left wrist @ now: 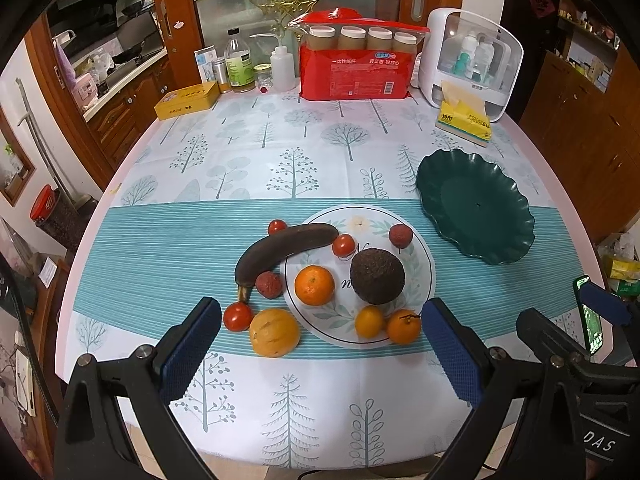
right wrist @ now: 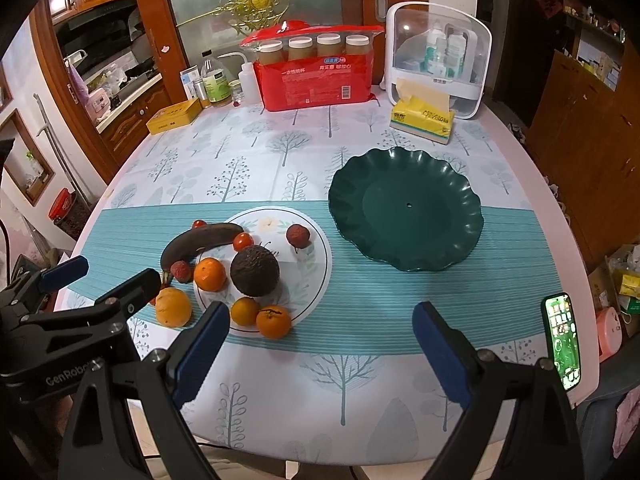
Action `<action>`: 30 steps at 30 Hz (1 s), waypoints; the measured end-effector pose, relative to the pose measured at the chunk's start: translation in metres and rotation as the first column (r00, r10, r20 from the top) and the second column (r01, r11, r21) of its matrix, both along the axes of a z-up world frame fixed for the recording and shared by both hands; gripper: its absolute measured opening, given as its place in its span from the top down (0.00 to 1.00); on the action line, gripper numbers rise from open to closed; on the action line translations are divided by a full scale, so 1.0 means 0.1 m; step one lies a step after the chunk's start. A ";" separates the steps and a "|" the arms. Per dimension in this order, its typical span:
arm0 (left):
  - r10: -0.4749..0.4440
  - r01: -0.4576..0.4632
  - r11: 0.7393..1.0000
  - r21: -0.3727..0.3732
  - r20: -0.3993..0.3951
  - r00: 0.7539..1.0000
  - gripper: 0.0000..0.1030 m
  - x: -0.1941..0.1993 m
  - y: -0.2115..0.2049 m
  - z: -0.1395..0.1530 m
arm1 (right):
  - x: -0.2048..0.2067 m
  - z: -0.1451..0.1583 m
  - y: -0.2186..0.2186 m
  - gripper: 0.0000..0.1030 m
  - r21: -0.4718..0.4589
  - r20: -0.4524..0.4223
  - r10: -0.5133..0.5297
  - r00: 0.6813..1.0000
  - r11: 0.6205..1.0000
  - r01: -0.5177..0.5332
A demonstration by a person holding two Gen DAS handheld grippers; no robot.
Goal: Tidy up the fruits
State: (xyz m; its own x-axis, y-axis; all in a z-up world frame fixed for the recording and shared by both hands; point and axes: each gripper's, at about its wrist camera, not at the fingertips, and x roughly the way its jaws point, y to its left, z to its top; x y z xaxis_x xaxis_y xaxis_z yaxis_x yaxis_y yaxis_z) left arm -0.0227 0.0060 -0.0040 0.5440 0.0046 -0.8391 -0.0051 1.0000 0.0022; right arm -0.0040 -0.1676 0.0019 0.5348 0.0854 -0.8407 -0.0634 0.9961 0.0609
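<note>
My left gripper [left wrist: 320,344] has its jaws spread wide with nothing between them, and it hangs over the near edge of the worktop [left wrist: 320,152], just in front of the fruit. My right gripper [right wrist: 320,350] has its jaws spread wide too, and it holds nothing. The fruit sits in a bunch on and around a white plate [left wrist: 416,248] with leaves painted on it. On the plate I see a big dark bumpy fruit [left wrist: 377,276], an orange [left wrist: 314,285], a small yellow fruit [left wrist: 370,322], a red tomato [left wrist: 343,245] and a red lychee [left wrist: 400,235]. A small orange with a stem [left wrist: 404,327] sits at the near rim of the plate. A very dark banana [left wrist: 280,250] lies with one end over the plate rim and the rest on the cloth. Beside the plate, on the cloth, are another lychee [left wrist: 269,285], a tomato [left wrist: 238,317], a big yellow-orange fruit [left wrist: 274,332] and one more tomato [left wrist: 277,227] behind the banana. A dark green wavy dish [right wrist: 406,216] sits to the right of the plate with no fruit in it. It is right ahead of my right gripper.
</note>
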 end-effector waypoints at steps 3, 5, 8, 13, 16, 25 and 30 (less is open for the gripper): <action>0.001 -0.001 1.000 0.000 0.000 1.000 0.03 0.00 0.00 0.01 | 0.00 -0.01 -0.01 0.09 0.003 -0.001 0.003 1.000 1.000 -0.003; 0.000 0.000 1.000 -0.001 0.000 1.000 0.03 0.00 0.00 0.01 | 0.00 -0.01 0.00 0.09 0.003 0.000 0.004 1.000 1.000 -0.004; 0.004 -0.004 1.000 -0.002 0.000 1.000 0.03 0.00 0.01 0.01 | 0.01 -0.01 0.00 0.09 0.006 -0.001 0.006 1.000 1.000 -0.006; 0.014 -0.014 1.000 -0.003 0.000 1.000 0.03 0.02 0.04 0.06 | 0.02 0.02 0.01 0.09 0.008 0.007 0.016 1.000 1.000 -0.016; 0.022 -0.022 1.000 -0.012 -0.003 1.000 0.03 0.04 0.06 0.08 | 0.05 0.04 0.01 0.09 0.014 0.008 0.025 1.000 1.000 -0.025; 0.042 -0.042 0.999 0.002 0.012 0.999 0.03 0.09 0.09 0.10 | 0.07 0.05 0.08 0.09 -0.009 0.026 0.050 0.998 0.999 -0.049; 0.045 -0.046 0.998 0.033 0.026 0.999 0.03 0.13 0.10 0.12 | 0.10 0.06 0.11 0.09 -0.014 0.039 0.056 0.998 0.998 -0.056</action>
